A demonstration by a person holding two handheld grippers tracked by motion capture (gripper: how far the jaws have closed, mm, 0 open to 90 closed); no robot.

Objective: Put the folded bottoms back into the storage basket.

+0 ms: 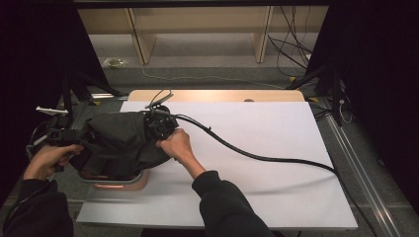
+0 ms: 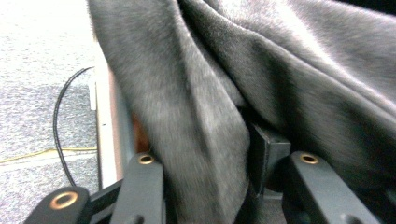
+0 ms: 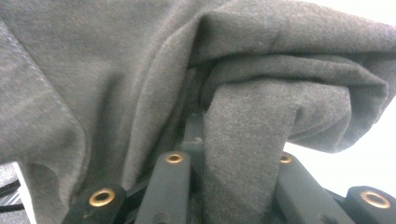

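Dark cloth: a dark grey garment (image 1: 118, 140) at the left of the high view; it hangs in folds between the two grippers and covers most of the container under it; which kind of garment it is I cannot tell.
Container: a copper-coloured tub (image 1: 121, 181) with a pale rim, at the lower left of the high view, on the left edge of the counter; the cloth drapes over its opening.
Left gripper: the left gripper (image 1: 62, 137) is at the far left of the high view, held by the left hand (image 1: 47, 158); in the left gripper view a thick fold of the cloth (image 2: 196, 140) runs down between its two black jaws.
Left jaws: partly apart, with the fold between them; whether the pads press on it I cannot tell.
Right gripper: the right gripper (image 1: 159, 126) is at the right edge of the cloth, held by the right hand (image 1: 175, 145); its black cable (image 1: 257, 157) trails to the right across the counter.
Right jaws: narrow; in the right gripper view a folded strip of the cloth (image 3: 238, 154) sits between them; the fabric hides the pads, so I cannot tell if they grip.
Counter: the white counter (image 1: 257, 128) fills the middle of the high view; its right half is bare except for the cable.
Floor: grey carpet (image 2: 37, 60) at the left of the left gripper view, with a thin black wire (image 2: 58, 130) on it.
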